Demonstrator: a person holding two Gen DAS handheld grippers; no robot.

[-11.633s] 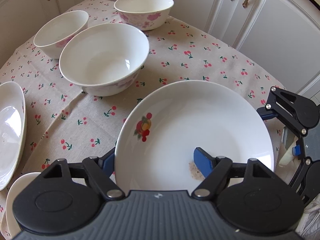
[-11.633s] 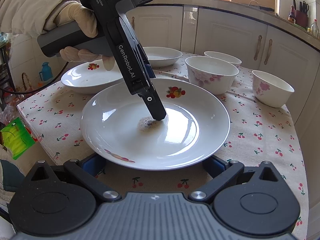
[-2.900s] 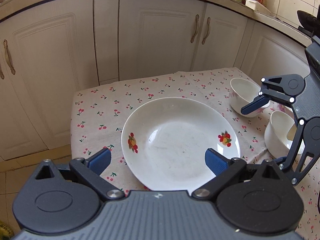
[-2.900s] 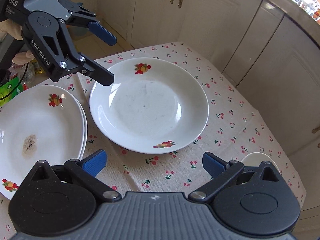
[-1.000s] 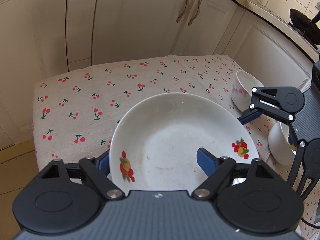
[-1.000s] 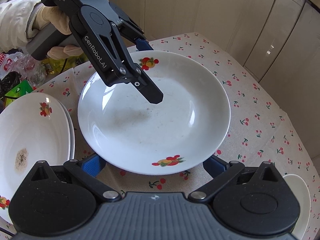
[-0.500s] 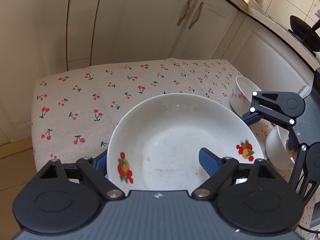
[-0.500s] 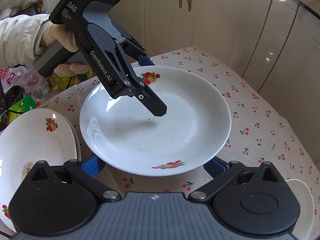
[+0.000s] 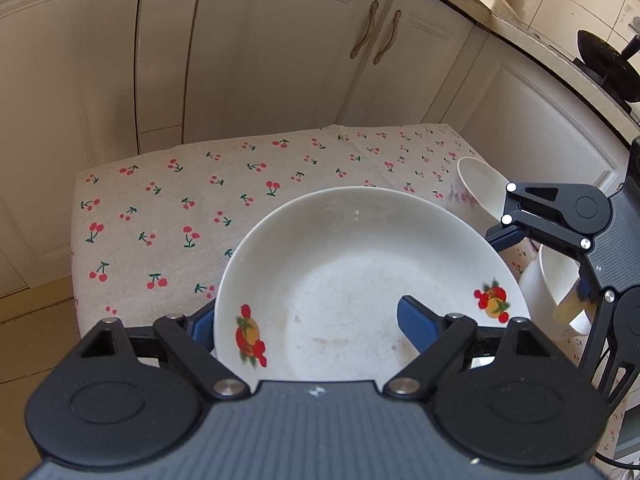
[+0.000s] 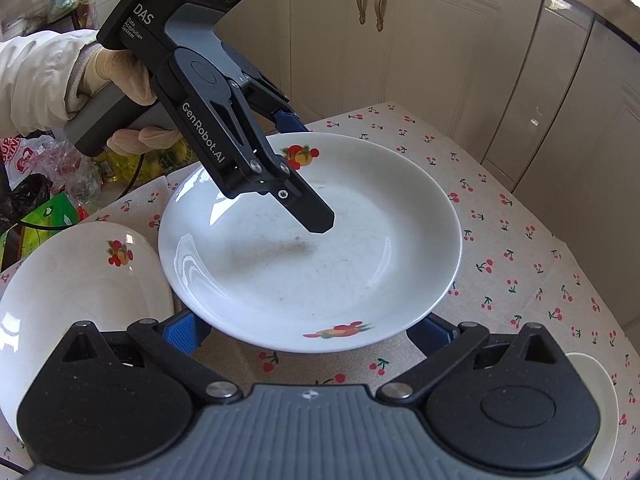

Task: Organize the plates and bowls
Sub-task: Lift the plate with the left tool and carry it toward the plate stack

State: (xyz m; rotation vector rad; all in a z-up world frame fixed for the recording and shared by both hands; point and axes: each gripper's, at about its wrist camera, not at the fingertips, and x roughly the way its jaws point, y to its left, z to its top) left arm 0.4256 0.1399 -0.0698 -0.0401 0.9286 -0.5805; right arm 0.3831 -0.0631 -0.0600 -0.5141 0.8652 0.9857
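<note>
A white plate (image 9: 360, 272) with fruit prints is held tilted above the cherry tablecloth. My left gripper (image 9: 308, 322) is shut on its rim: the left finger sits under the rim, and the right pad (image 9: 416, 320) lies inside the dish. The right wrist view shows the same plate (image 10: 312, 264) with the left gripper (image 10: 304, 170) reaching in from the far side. My right gripper (image 10: 306, 334) stands open. Both its fingertips are hidden under the plate's near rim, so contact cannot be told. A stack of matching plates (image 10: 80, 280) lies to the left.
Two white bowls (image 9: 476, 188) (image 9: 552, 280) stand to the right of the plate, behind the right gripper's finger (image 9: 505, 238). Another bowl's rim (image 10: 600, 400) shows at lower right. Cabinets surround the table (image 10: 520, 260). A gloved hand (image 10: 120, 76) holds the left gripper. Bags (image 10: 52, 208) lie beyond the table's left edge.
The plate has come up a little off the cloth in the left gripper's hold. The stack of plates now shows more to the right in the right wrist view.
</note>
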